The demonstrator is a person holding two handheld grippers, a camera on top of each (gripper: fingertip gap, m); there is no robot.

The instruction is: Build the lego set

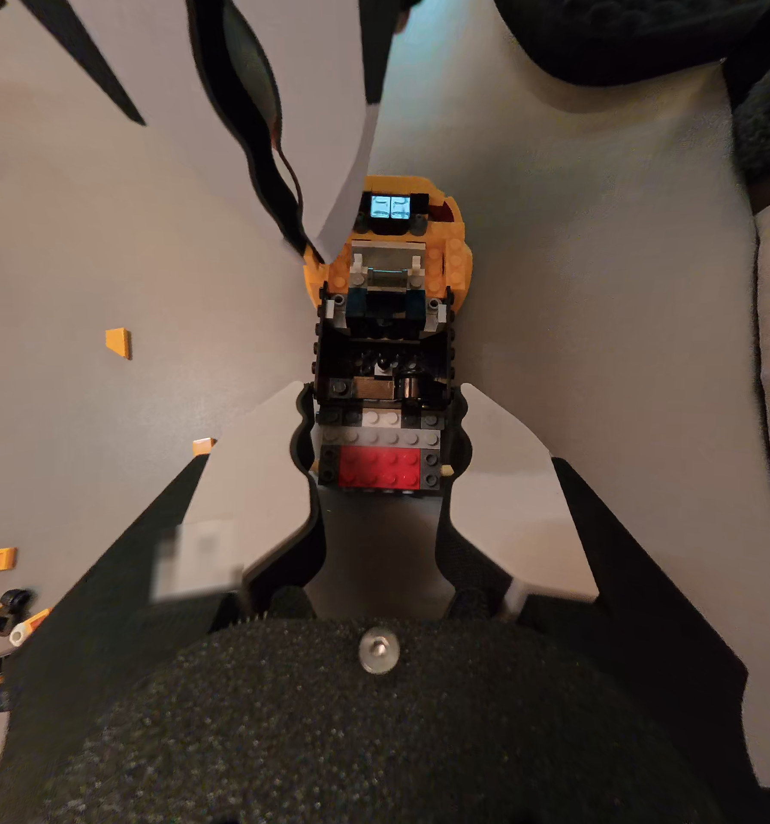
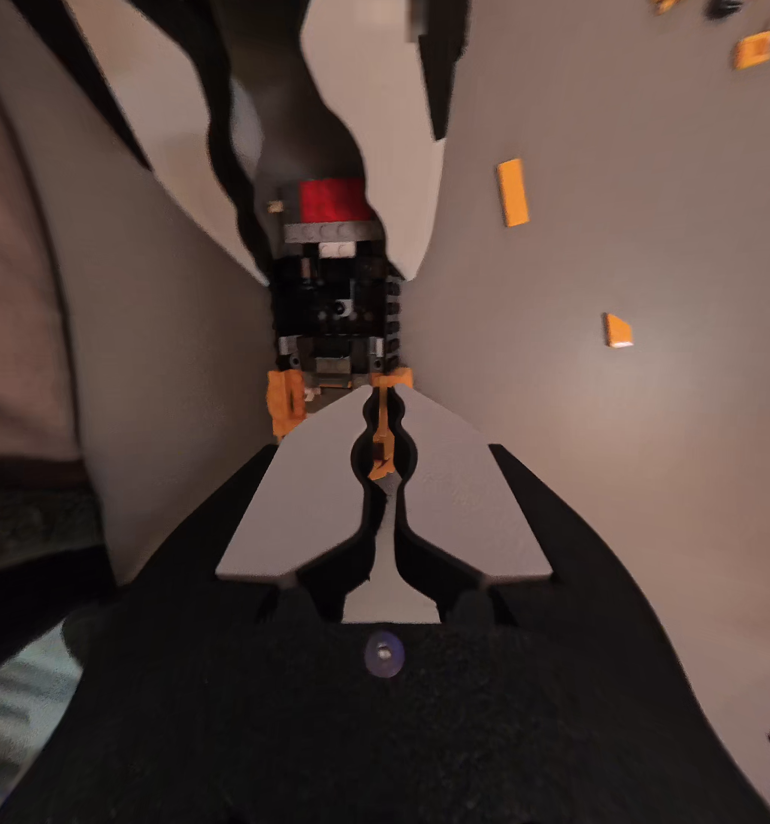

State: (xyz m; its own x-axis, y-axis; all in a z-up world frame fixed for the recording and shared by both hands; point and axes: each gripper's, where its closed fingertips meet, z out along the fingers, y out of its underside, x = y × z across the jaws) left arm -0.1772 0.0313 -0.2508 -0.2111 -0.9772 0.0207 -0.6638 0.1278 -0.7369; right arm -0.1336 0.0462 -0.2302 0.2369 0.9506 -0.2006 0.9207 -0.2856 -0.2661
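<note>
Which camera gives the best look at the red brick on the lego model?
The left wrist view: the red brick sits close and sharp, studs visible, between the left hand-held gripper fingers. The right wrist view shows it far off, blurred, partly hidden.

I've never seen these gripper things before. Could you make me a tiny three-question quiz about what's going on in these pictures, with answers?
1. True or false: the left gripper is clamped on the lego model at the end with the red brick.
2. What colour is the thin piece pinched in the right gripper?
3. Multiple choice: the loose pieces on the table are mostly A) green, B) orange, C) blue.

Key: 1 true; 2 orange; 3 B.
</note>
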